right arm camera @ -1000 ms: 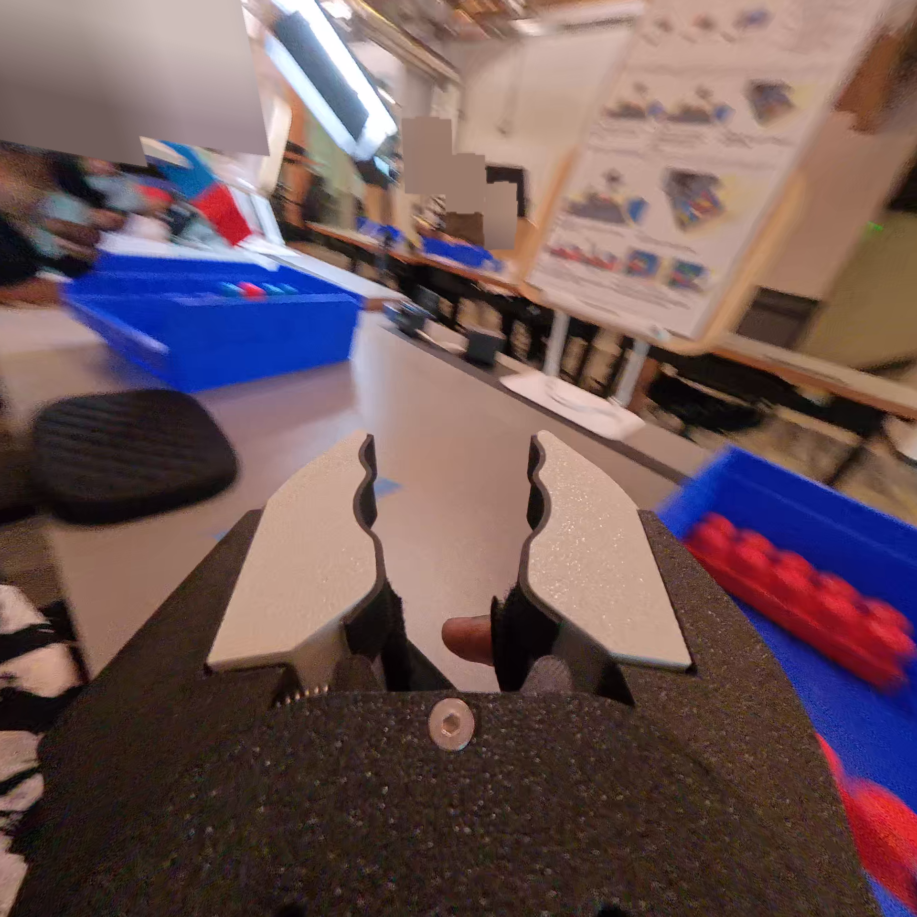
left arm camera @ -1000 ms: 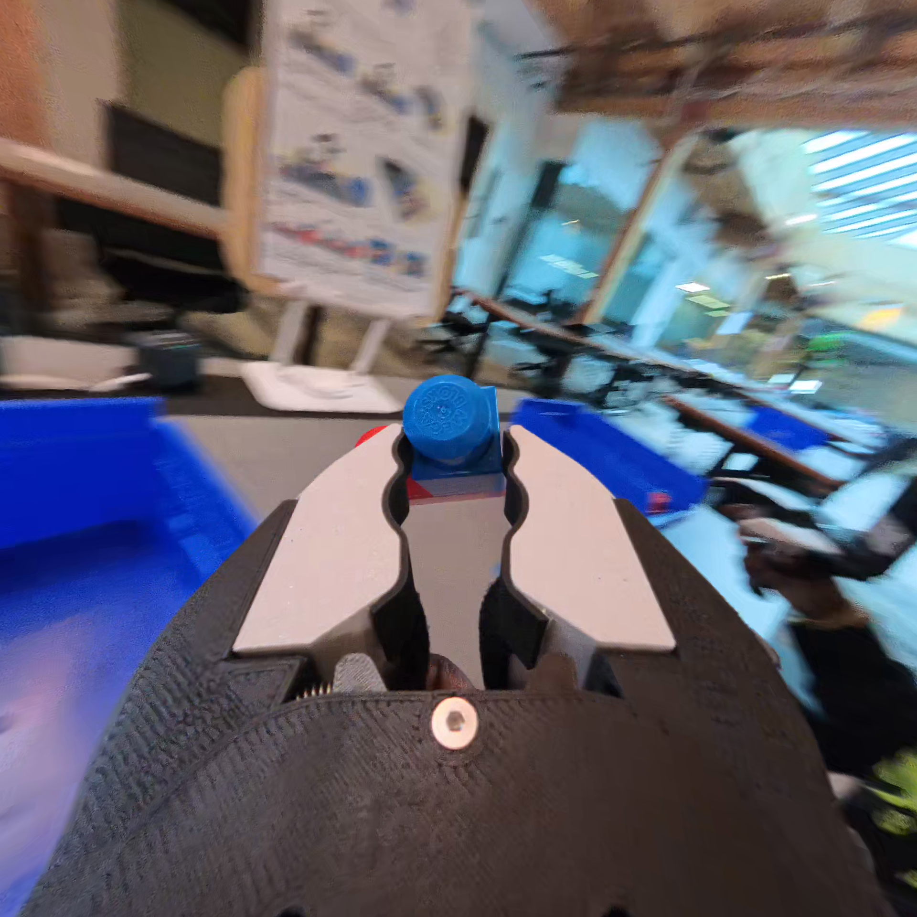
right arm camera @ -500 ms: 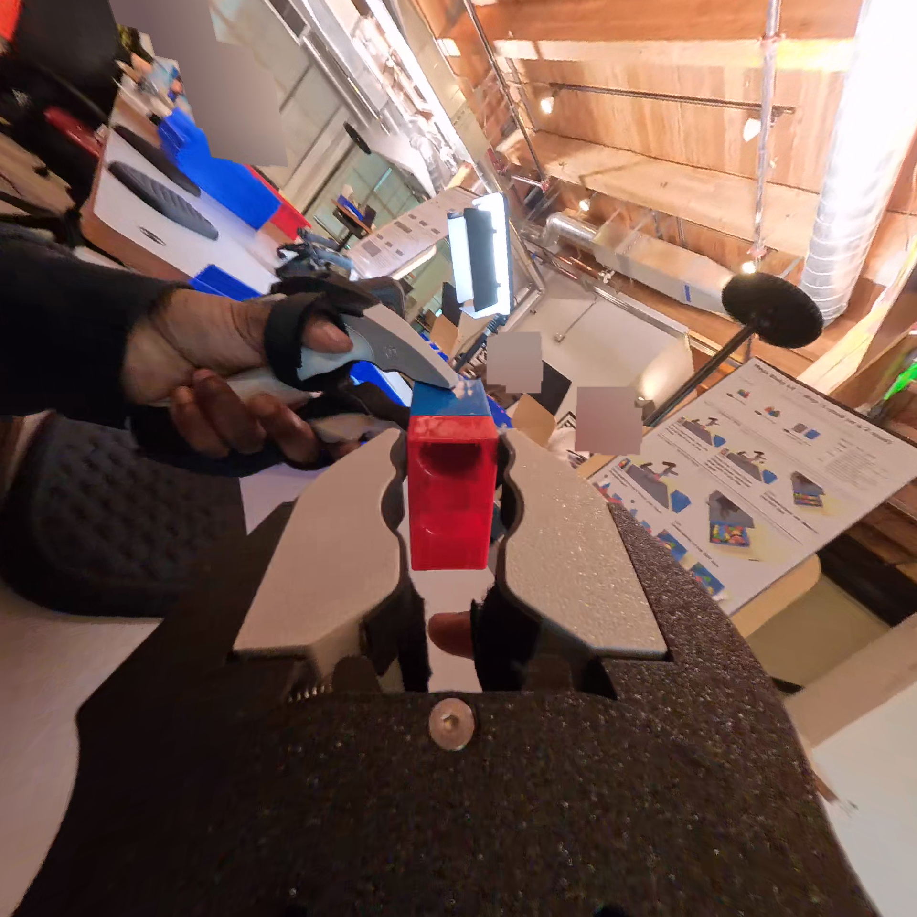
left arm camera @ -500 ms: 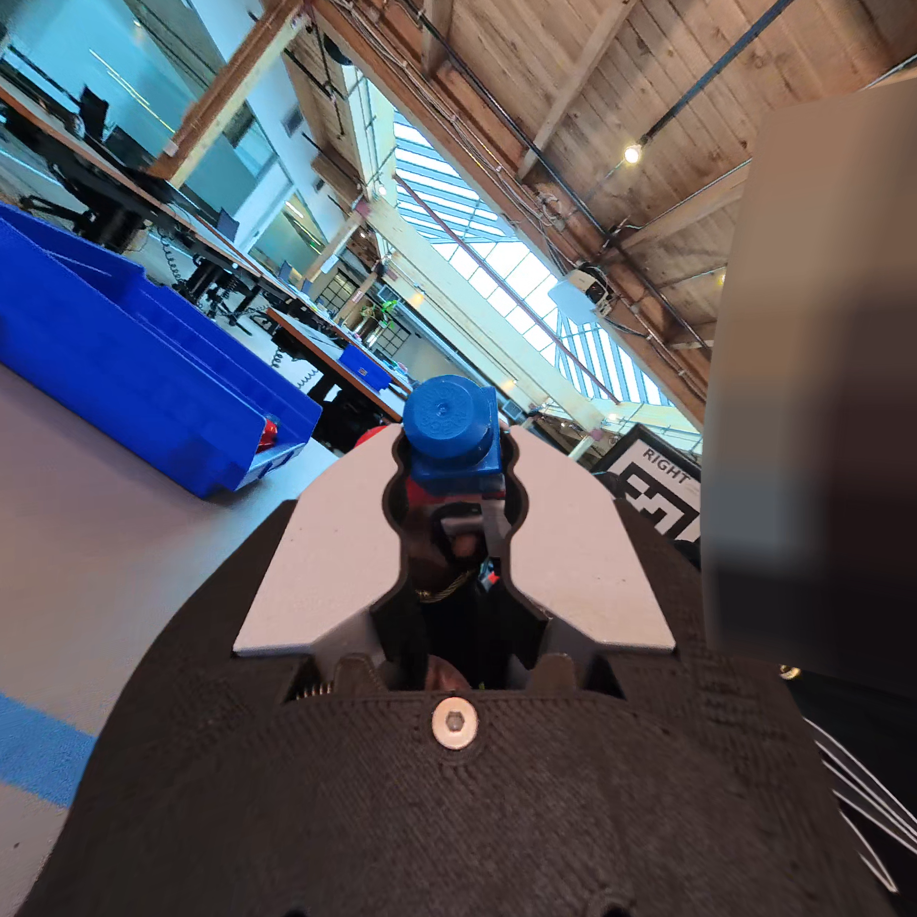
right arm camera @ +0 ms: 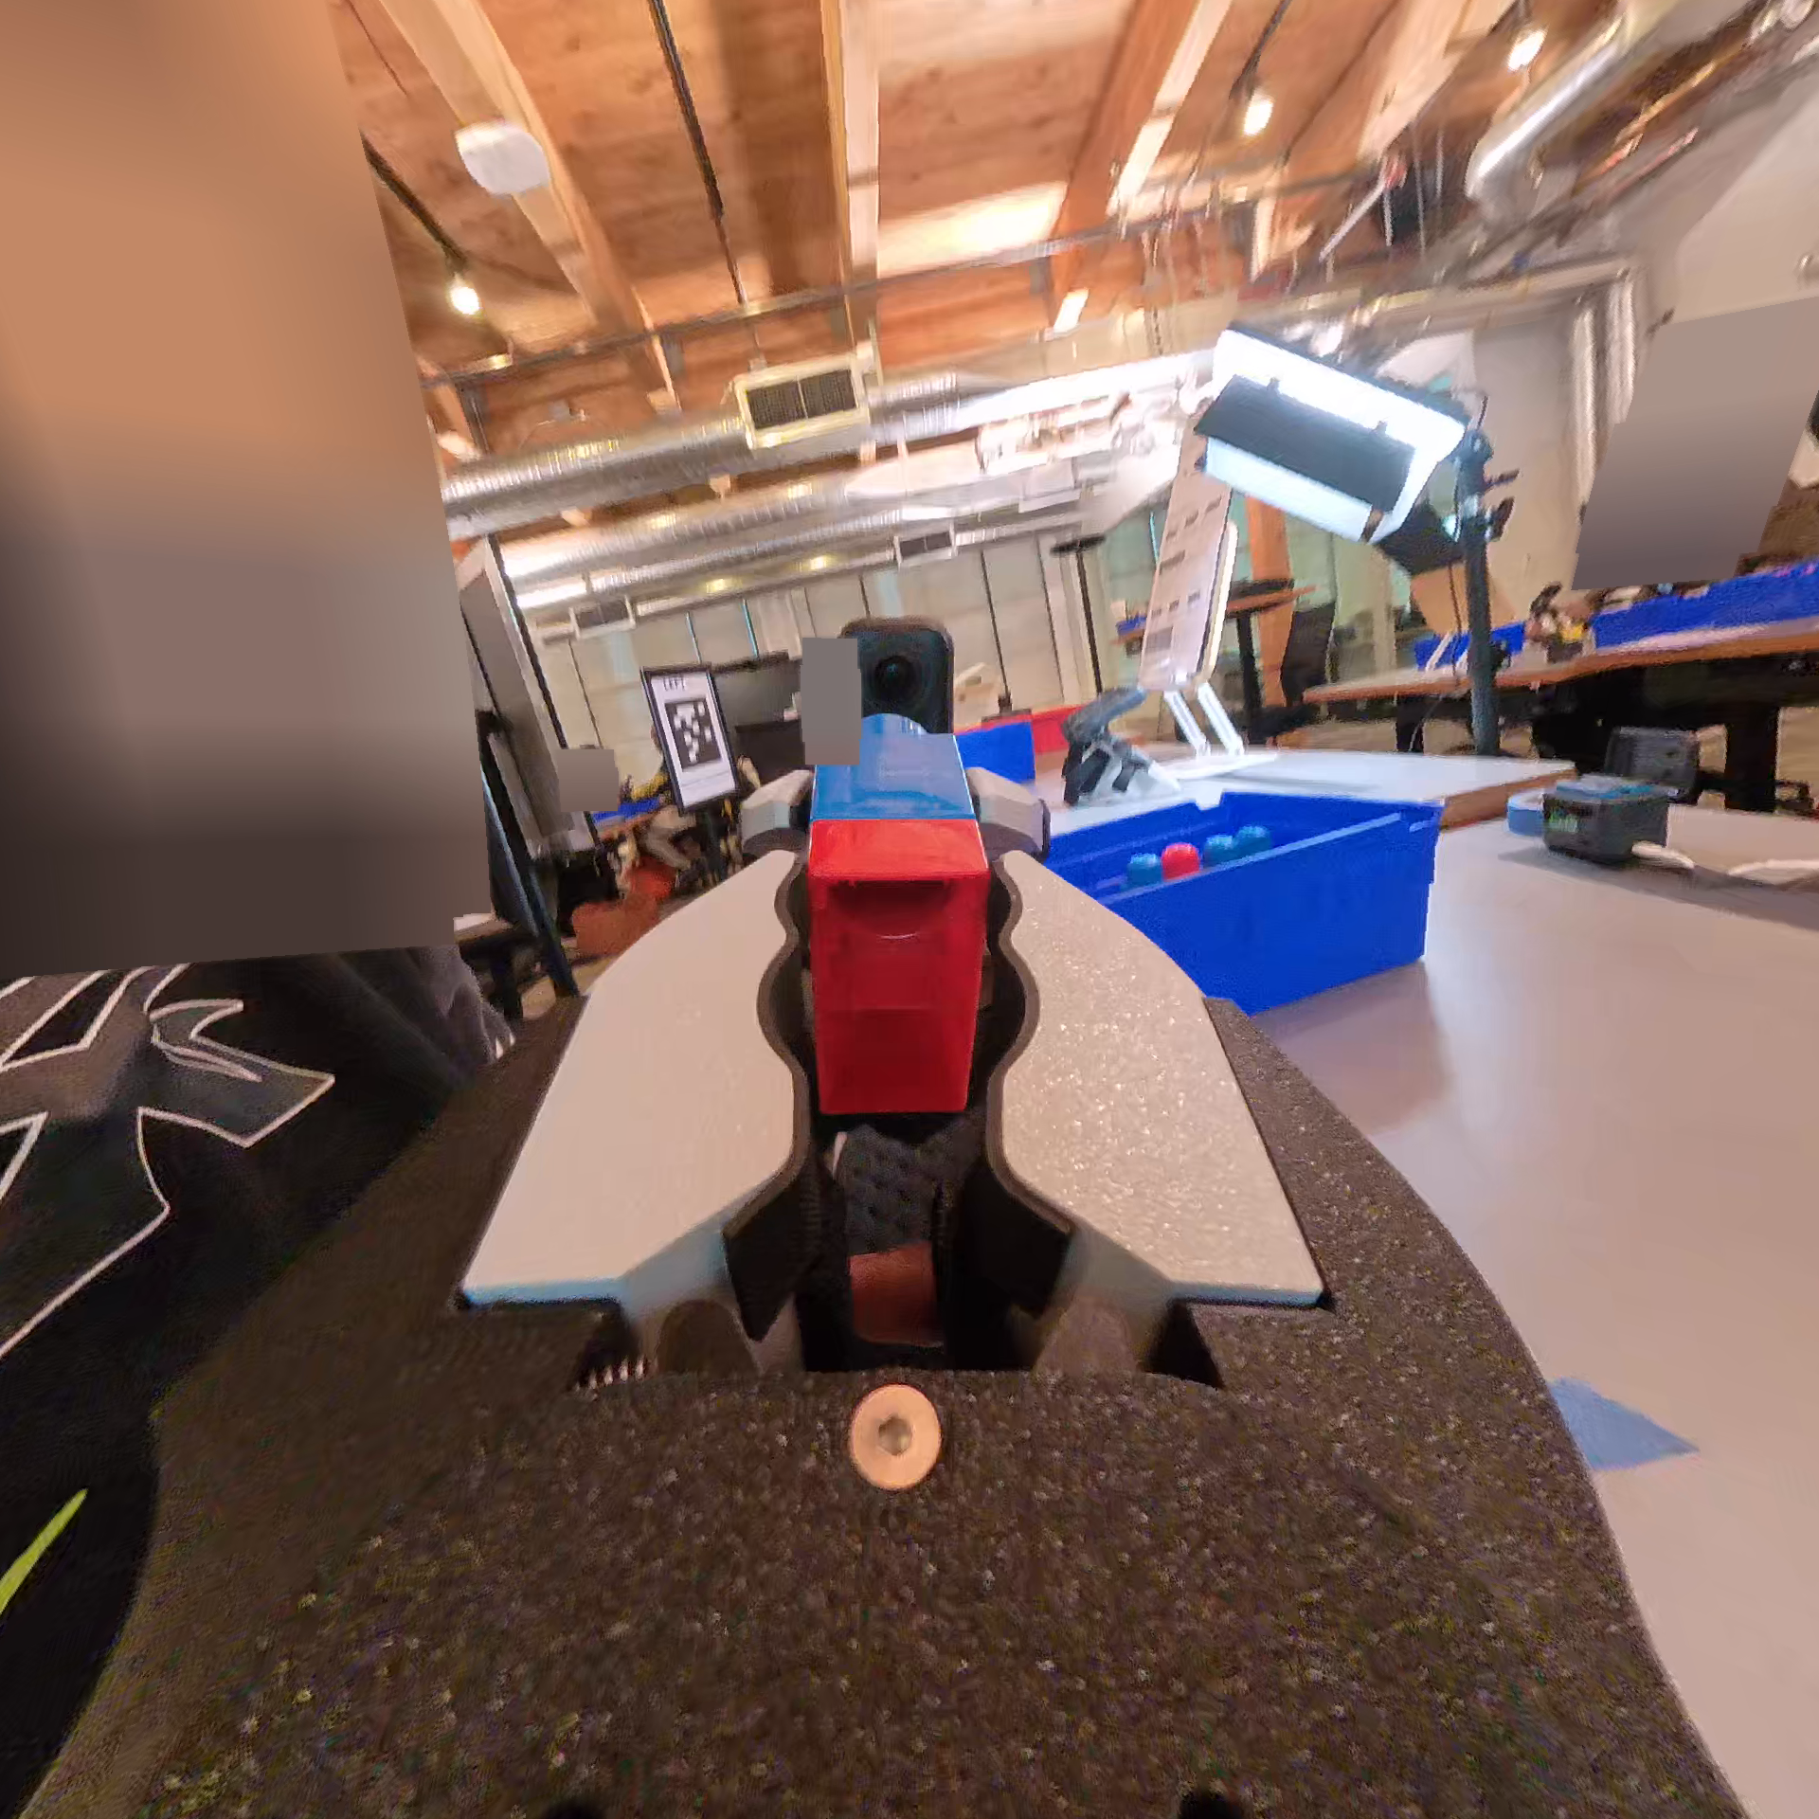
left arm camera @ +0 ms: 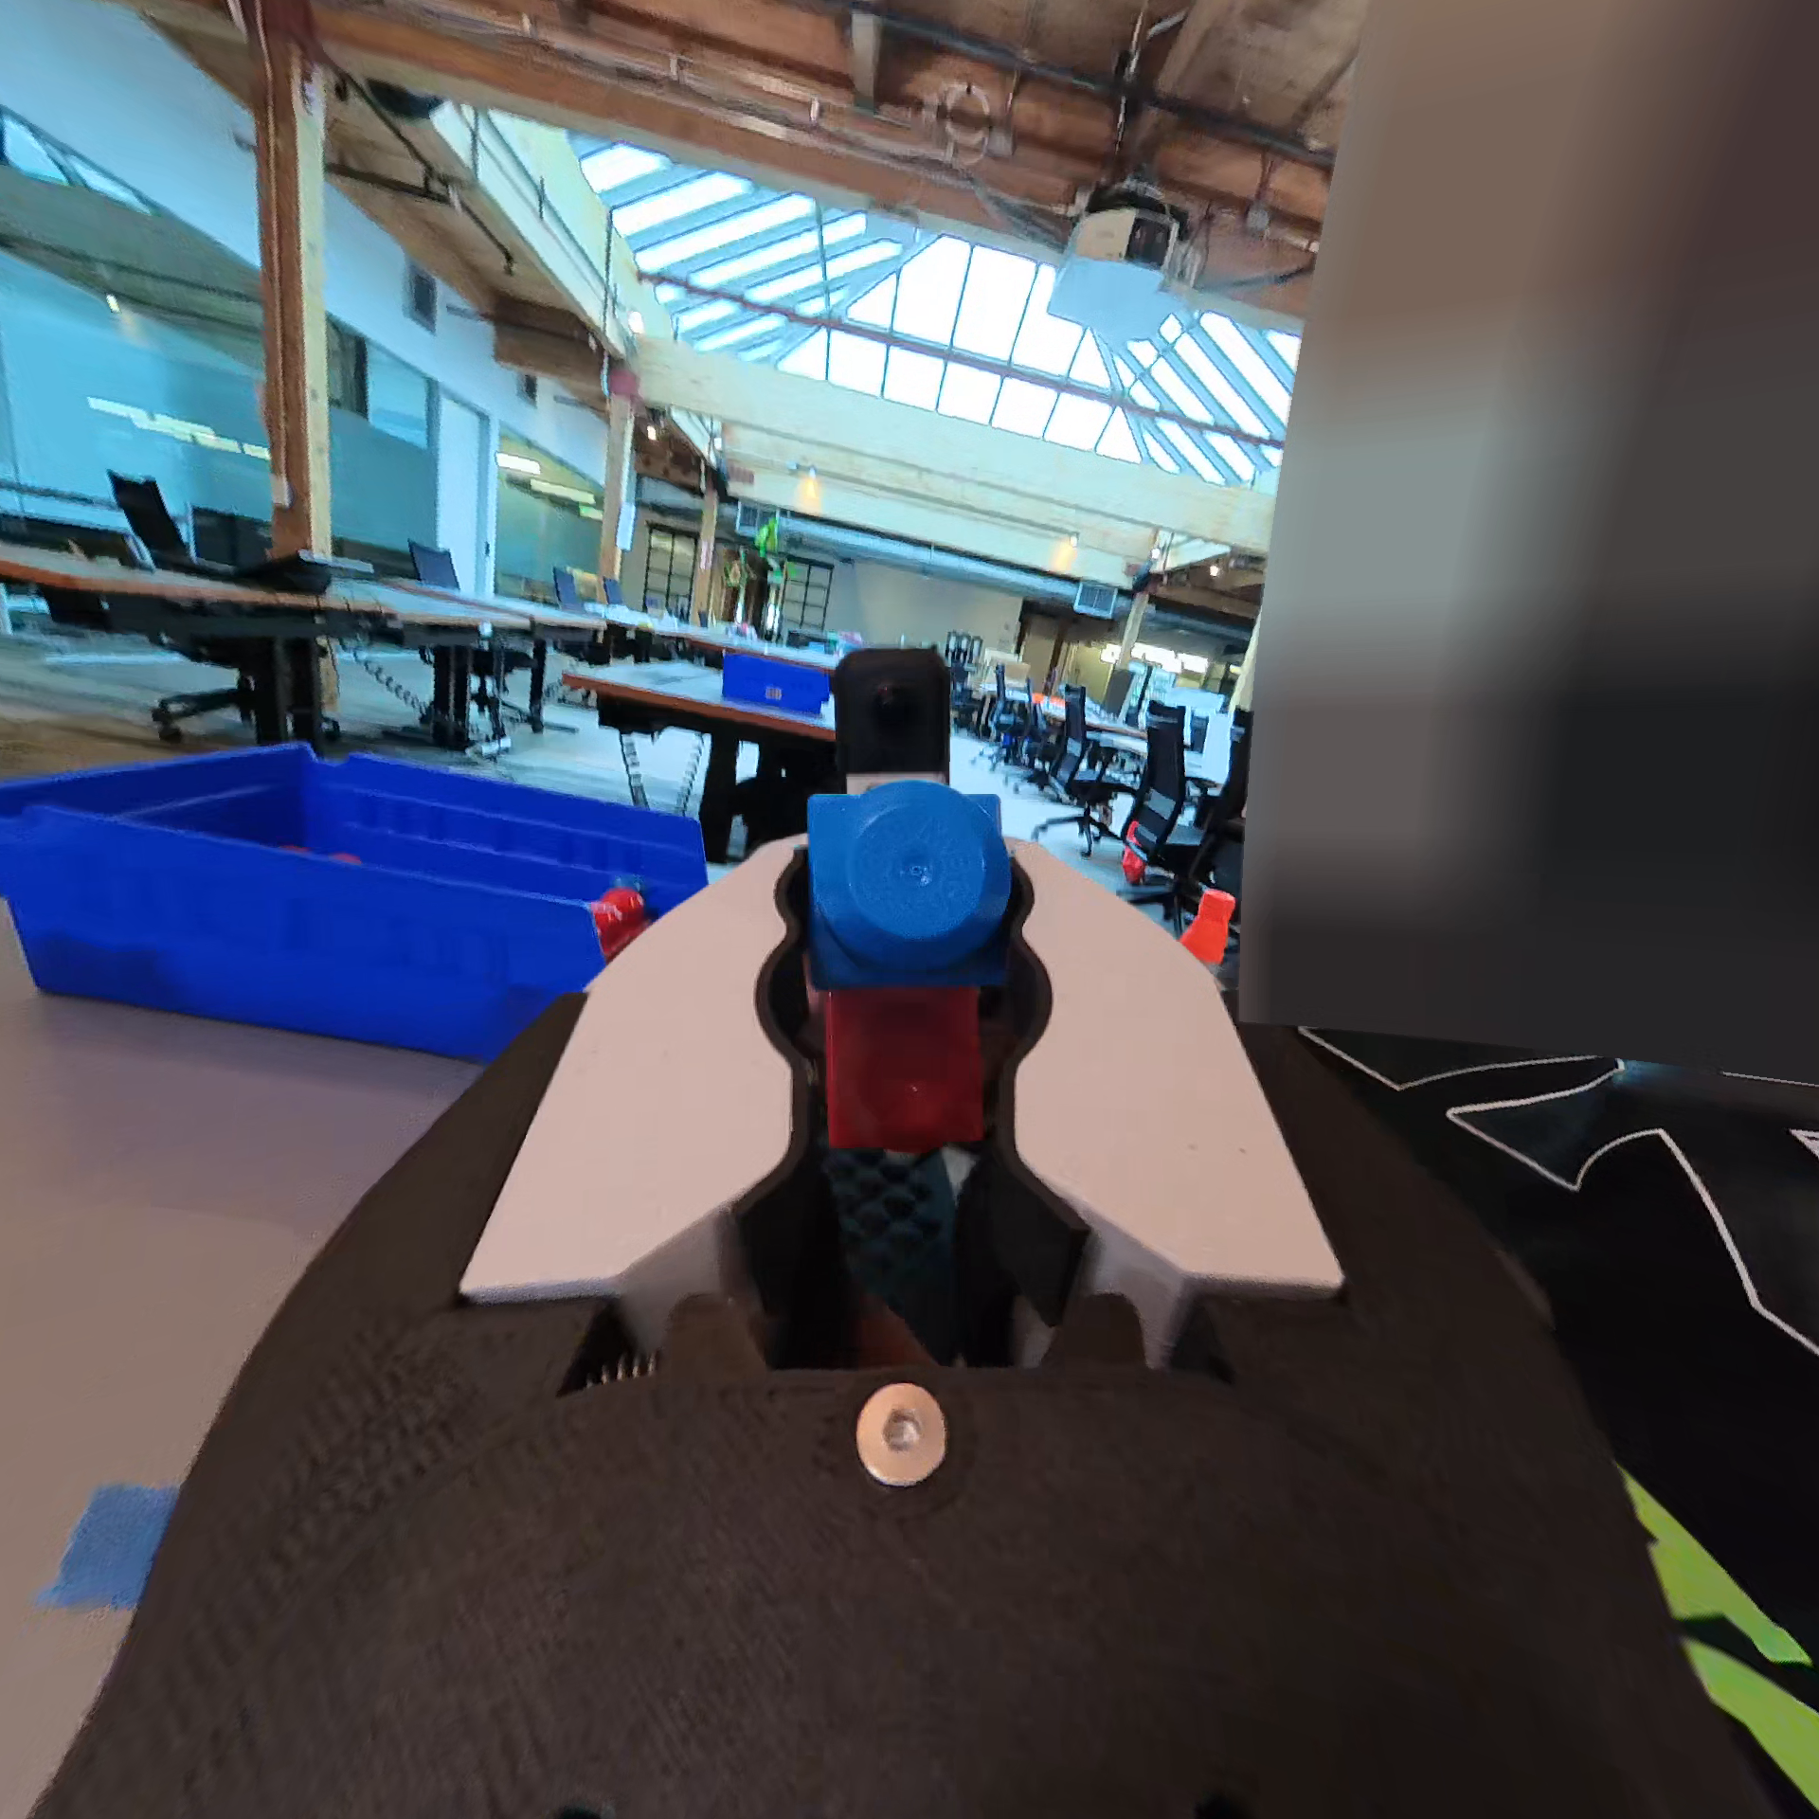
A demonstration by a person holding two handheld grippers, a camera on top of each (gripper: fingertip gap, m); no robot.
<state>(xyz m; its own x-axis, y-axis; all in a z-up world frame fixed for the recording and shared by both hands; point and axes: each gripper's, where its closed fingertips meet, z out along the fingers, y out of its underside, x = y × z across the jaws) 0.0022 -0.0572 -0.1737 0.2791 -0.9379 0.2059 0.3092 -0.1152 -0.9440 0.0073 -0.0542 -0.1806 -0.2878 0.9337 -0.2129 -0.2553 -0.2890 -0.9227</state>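
Note:
My two grippers face each other above the grey table, joined by one block stack. In the left wrist view my left gripper [left arm camera: 906, 866] is shut on a blue brick [left arm camera: 910, 891] whose round stud faces the camera; a red brick [left arm camera: 901, 1073] shows just below it between the fingers. In the right wrist view my right gripper [right arm camera: 894, 876] is shut on the red brick [right arm camera: 894, 984], hollow side towards the camera. The blue brick [right arm camera: 891, 783] continues beyond it, with the left gripper's fingers [right arm camera: 1014, 802] on either side.
A blue bin [left arm camera: 295, 915] stands on the table at the left; in the right wrist view the blue bin [right arm camera: 1280, 906] holds small blue and red bricks [right arm camera: 1181, 856]. A person's black garment [left arm camera: 1575, 1280] is close by. Blue tape [right arm camera: 1614, 1427] marks the table.
My right gripper, open and empty a second ago, has closed on the red brick. My left gripper kept the blue brick. Both grippers turned to face each other and levelled out.

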